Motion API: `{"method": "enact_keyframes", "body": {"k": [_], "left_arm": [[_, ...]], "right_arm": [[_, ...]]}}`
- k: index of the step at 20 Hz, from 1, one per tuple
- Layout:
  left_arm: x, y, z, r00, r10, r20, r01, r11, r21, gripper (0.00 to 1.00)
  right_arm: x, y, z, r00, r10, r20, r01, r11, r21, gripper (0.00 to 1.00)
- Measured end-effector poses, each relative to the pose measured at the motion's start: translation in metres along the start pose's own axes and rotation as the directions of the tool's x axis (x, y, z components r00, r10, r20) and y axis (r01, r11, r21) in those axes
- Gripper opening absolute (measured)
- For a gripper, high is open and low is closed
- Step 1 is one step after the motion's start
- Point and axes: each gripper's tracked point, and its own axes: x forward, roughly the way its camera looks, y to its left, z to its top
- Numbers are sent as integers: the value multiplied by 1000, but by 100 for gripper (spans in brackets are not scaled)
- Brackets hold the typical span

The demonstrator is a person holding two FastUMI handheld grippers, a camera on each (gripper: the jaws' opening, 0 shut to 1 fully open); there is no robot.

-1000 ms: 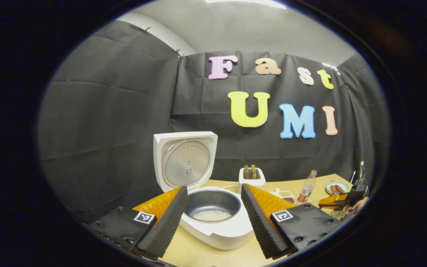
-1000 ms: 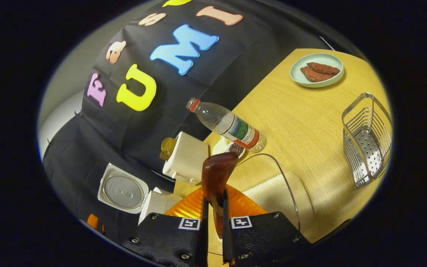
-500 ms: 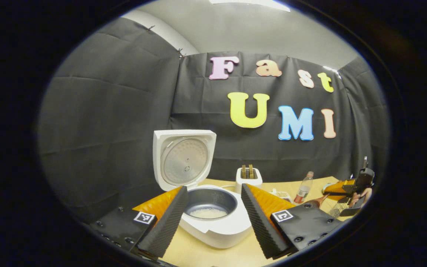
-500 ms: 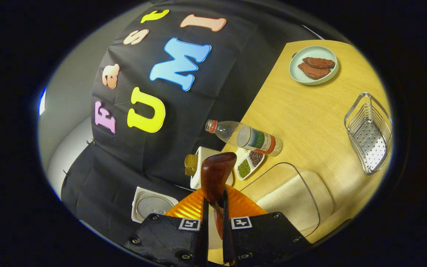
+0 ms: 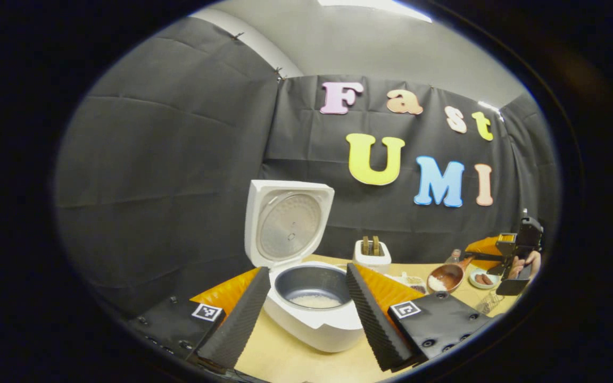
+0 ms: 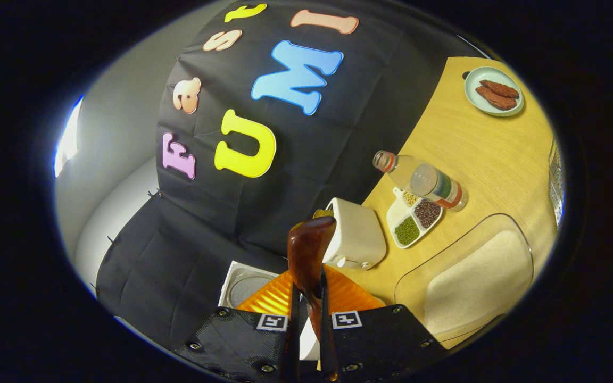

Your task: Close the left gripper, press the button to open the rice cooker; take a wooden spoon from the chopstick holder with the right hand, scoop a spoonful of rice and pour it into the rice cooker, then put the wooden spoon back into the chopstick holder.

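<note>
Left tool (image 5: 306, 314): held released, its fingers spread to either side of the cooker, touching nothing.
Cooker (image 5: 312, 314): seen near the surface's (image 5: 285, 361) left edge, lid (image 5: 288, 226) raised upright, rice lying in the bottom of the pot (image 5: 312, 284).
Toaster (image 5: 372, 256): set at the back edge, right of the cooker, with slices in its slots.
Spoon (image 5: 446, 275): carried above the surface right of the toaster, white rice seen in its bowl; in the right gripper view the spoon (image 6: 309, 250) is seen edge-on.
Right tool (image 6: 306, 324): clenched on the spoon's handle, both fingers pressed against it; in the left gripper view the right tool (image 5: 508, 250) is seen at the far right, held by a hand (image 5: 524, 263).
Divided dish (image 6: 413, 215): beside the toaster, near the back edge.
Bottle (image 6: 423, 181): just beside the dish.
Rice tub (image 6: 471, 276): clear, at the front edge.
Plate (image 6: 493, 90): toward the back right corner.
</note>
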Motion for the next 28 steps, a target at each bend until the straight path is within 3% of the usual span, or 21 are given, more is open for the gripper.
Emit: {"method": "enact_keyframes", "body": {"k": [14,23,26,28], "left_arm": [[-46,87,-19,982,186,-26,-187,982,-25,99],[-75,122,-29,958,281,-50,-283,959,-25,99],[-72,125,-33,949,308,-62,-310,950,-24,99],[-81,133,-36,944,323,-71,-326,945,-25,99]], "right_arm": [[85,94,-83,983,86,-161,-115,977,-181,15],[145,96,-148,967,57,-248,-124,956,-265,15],[161,86,-167,963,24,-268,-121,928,-353,16],[168,79,-176,962,-2,-274,-123,891,-437,16]]}}
